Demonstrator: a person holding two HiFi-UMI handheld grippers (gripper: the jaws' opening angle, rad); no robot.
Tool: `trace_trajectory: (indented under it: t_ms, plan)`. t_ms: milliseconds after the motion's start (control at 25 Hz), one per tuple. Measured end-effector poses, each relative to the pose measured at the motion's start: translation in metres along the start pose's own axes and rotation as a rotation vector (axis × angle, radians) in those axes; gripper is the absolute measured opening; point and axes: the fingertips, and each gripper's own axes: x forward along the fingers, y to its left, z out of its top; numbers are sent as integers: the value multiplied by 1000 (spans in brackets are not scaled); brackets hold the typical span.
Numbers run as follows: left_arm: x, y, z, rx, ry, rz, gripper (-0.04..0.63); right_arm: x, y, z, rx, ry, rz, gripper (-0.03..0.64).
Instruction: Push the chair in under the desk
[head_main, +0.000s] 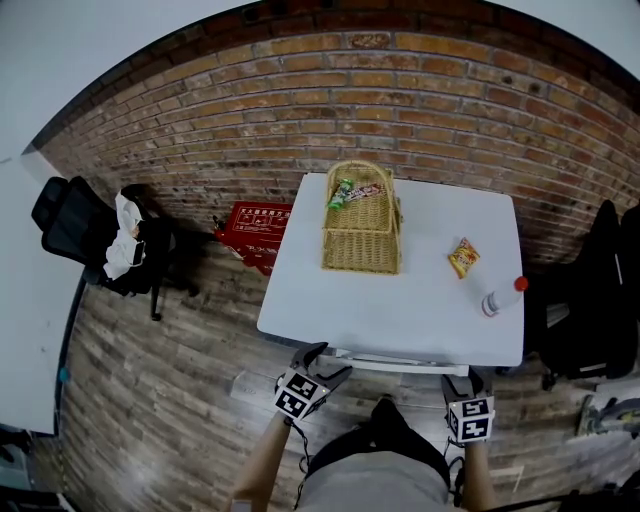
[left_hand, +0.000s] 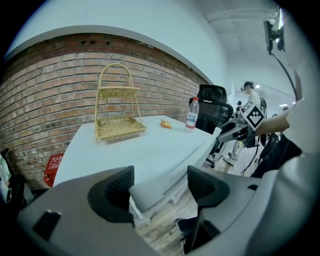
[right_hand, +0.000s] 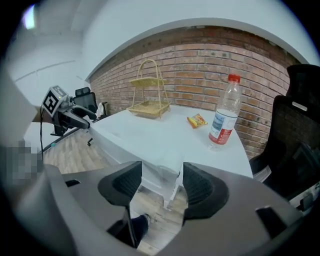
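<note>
At the near edge of the white tabletop (head_main: 400, 300), both tools point in at a pale rail (head_main: 388, 357) tucked just under it. This looks like the chair's back top, but I can't be sure.

L tool (head_main: 328, 362): jaws wide apart, rail's left end between them, pads not pressing.

R tool (head_main: 468, 378): jaws also well apart at the rail's right end, w/ no grip seen.

On the tabletop: wicker basket (head_main: 360, 235) w/ snacks, snack packet (head_main: 463, 257), water bottle (head_main: 500, 296).

Black office chair (head_main: 75, 225) stands well apart at left.
</note>
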Motion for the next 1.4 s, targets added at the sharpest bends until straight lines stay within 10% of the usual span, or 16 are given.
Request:
trace_trajectory:
  t_ms: [440, 560, 760, 1400]
  plan:
    - [-32, 18, 27, -151, -165, 112, 330, -48, 12, 64, 16, -218, -6, 243]
    - [-45, 10, 52, -166, -247, 104, 327, -59, 14, 88, 42, -317, -32, 71]
    - [-63, -7, 102, -178, -377, 157, 99, -65, 29, 116, 123, -413, 20, 28]
    - [-51, -53, 164, -262, -517, 130, 38, -72, 44, 149, 127, -490, 53, 15]
